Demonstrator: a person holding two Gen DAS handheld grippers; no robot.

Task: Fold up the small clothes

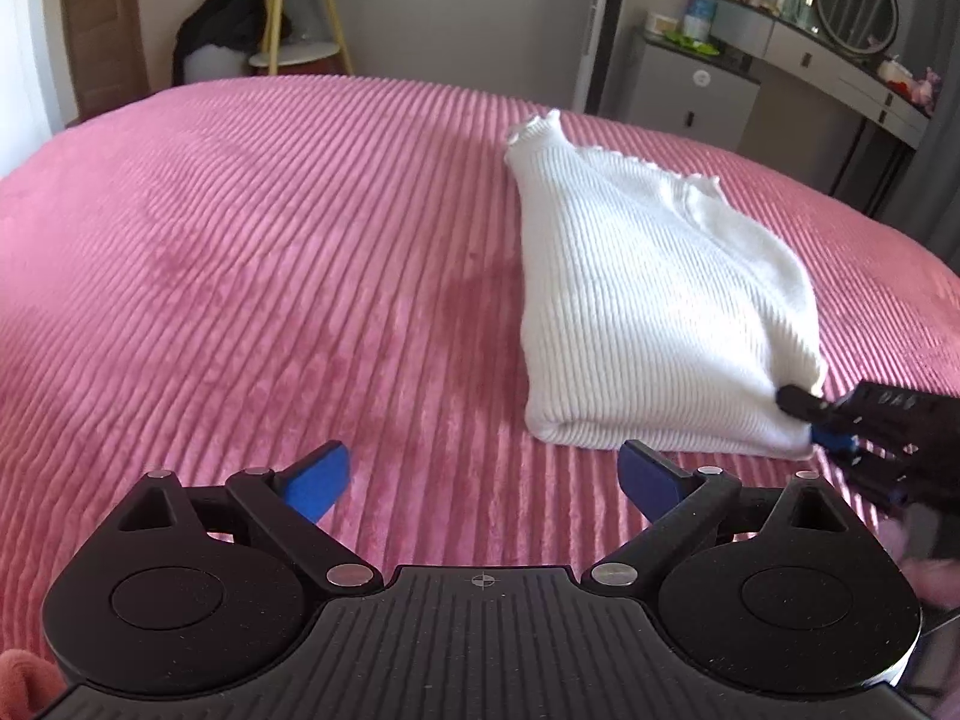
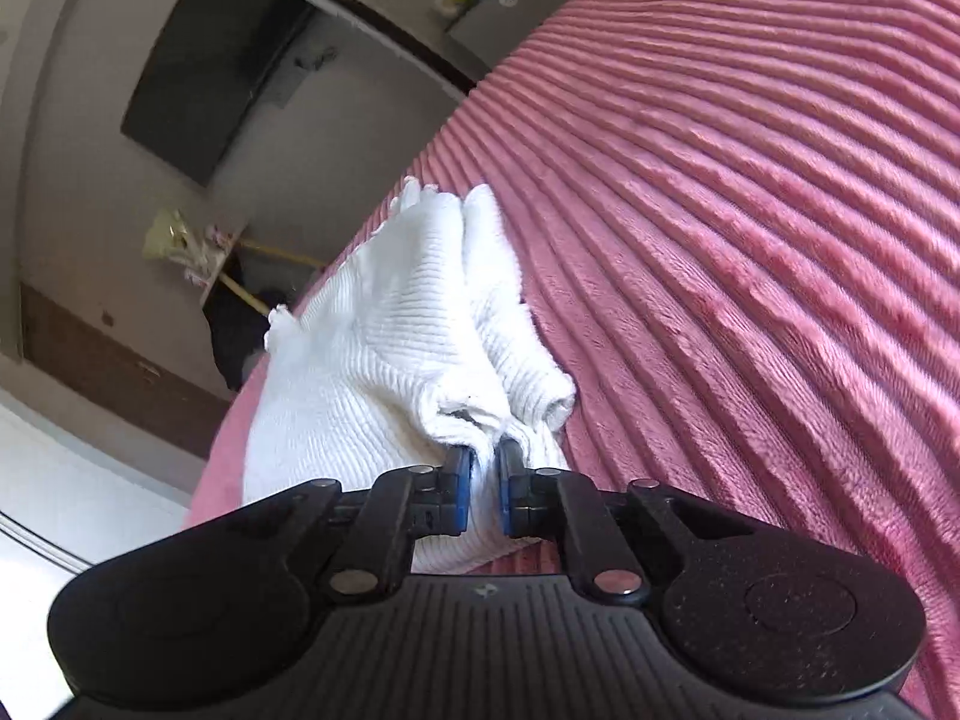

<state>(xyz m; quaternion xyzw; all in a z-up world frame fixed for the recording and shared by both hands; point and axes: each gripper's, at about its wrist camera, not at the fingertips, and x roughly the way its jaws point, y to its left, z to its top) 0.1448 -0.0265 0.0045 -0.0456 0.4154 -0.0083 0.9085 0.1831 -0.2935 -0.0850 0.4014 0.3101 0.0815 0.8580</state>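
A white ribbed knit garment [image 1: 648, 306] with frilled edges lies folded on the pink ribbed bedspread [image 1: 270, 240], to the right of centre. My left gripper [image 1: 483, 480] is open and empty, just above the bedspread, near the garment's near left corner. My right gripper [image 1: 807, 417] comes in from the right and is shut on the garment's near right corner. In the right wrist view the right gripper [image 2: 480, 468] pinches a bunched edge of the garment [image 2: 390, 348] between its blue pads, lifting it slightly.
Beyond the far edge of the bed stand a yellow-legged side table [image 1: 300, 12] with dark clothes, a grey cabinet [image 1: 690, 90] and a dressing table with a round mirror [image 1: 858, 6]. A dark wall screen [image 2: 216, 54] shows in the right wrist view.
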